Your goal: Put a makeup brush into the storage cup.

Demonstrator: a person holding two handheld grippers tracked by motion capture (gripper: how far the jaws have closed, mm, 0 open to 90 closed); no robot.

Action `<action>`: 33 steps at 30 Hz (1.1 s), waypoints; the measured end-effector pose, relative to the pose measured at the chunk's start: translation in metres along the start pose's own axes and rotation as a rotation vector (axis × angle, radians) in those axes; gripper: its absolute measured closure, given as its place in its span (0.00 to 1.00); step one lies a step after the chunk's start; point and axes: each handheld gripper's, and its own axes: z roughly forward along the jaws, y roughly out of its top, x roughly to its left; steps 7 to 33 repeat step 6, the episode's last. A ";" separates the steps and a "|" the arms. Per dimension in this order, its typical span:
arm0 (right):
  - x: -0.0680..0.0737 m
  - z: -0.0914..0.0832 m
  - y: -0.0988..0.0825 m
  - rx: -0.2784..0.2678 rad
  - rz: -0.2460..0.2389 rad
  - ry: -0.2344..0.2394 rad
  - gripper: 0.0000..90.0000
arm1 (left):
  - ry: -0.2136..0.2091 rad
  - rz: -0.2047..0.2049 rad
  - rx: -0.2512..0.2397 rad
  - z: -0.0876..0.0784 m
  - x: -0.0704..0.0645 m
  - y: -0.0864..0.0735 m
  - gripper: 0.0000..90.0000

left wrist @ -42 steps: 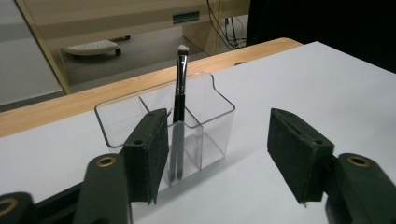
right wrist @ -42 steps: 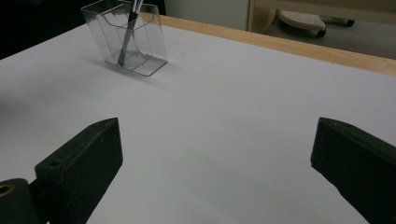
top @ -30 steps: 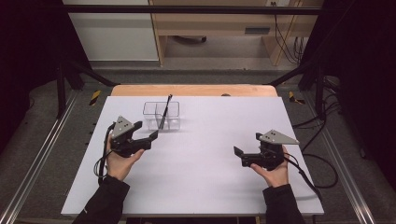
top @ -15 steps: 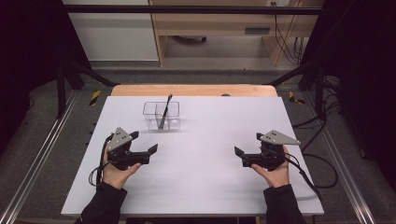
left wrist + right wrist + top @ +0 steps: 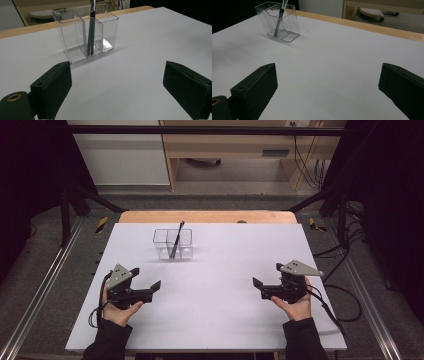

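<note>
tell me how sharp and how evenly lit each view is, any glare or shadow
High view: white table evenly bright, surroundings dark, picture slightly soft. Left gripper view: clear organizer and dark pen sharp, a bright glint on its floor, near jaws soft. Right gripper view: organizer casts a faint shadow, jaws blurred.

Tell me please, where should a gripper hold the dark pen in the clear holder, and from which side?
Judging by its pose, grip the pen on its upper shaft above the clear holder rim, coming from above. It leans inside a walled compartment, so lower parts are blocked. The left gripper looks nearer.
</note>
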 end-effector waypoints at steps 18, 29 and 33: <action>-0.001 -0.002 0.000 -0.001 0.002 0.000 0.03 | 0.010 -0.003 0.008 0.000 0.003 -0.002 0.09; -0.001 -0.002 0.000 -0.001 0.002 0.000 0.03 | 0.010 -0.003 0.008 0.000 0.003 -0.002 0.09; -0.001 -0.002 0.000 -0.001 0.002 0.000 0.03 | 0.010 -0.003 0.008 0.000 0.003 -0.002 0.09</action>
